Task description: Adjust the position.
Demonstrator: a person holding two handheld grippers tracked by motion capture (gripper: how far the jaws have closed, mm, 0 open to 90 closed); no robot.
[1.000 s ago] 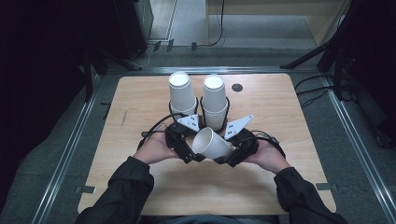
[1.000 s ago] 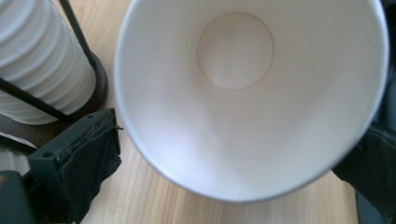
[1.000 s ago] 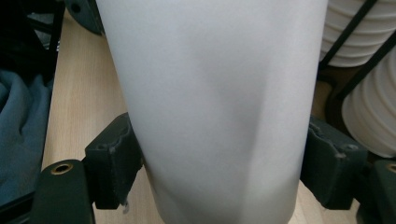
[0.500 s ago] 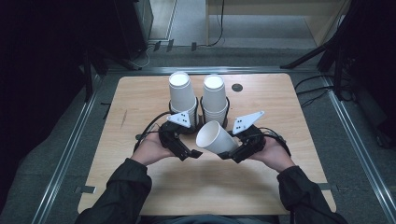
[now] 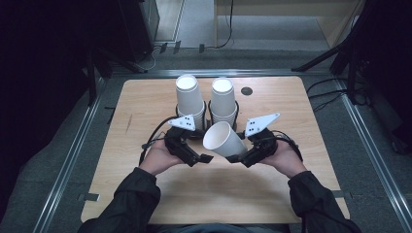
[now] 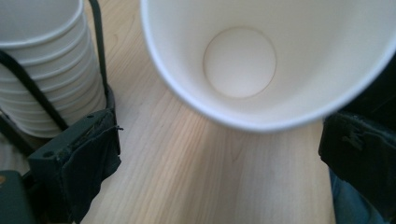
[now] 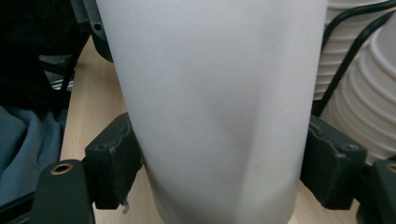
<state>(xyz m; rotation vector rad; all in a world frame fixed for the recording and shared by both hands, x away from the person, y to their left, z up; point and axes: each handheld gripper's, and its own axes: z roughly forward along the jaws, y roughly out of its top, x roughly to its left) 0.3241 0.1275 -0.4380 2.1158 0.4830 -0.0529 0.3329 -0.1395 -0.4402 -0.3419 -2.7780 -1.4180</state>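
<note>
Jaws of the right gripper [image 5: 236, 156] are clamped on the lower wall of a single white paper cup [image 5: 224, 140], one pad pressed to each side, as is seen plainly in the right gripper view [image 7: 215, 186]. The cup is held tilted above the middle of the desk [image 5: 145, 194], its open mouth turned toward the left gripper [image 5: 206, 158] and its base toward the right hand [image 5: 282, 158]. Jaws of the left gripper stand apart with nothing between them; in the left gripper view the cup's empty inside [image 6: 239, 60] is looked into from just before the rim.

Toward the far edge of the desk two stacks of upturned cups are kept in black wire holders, the left stack [image 5: 188, 99] and the right stack [image 5: 223, 99], side by side just beyond the grippers.

One cup is judged to have been separated and lifted clear. Whether it is to be handed to the left gripper or set down cannot be told; that step is not yet done, and both stacks remain tall.
</note>
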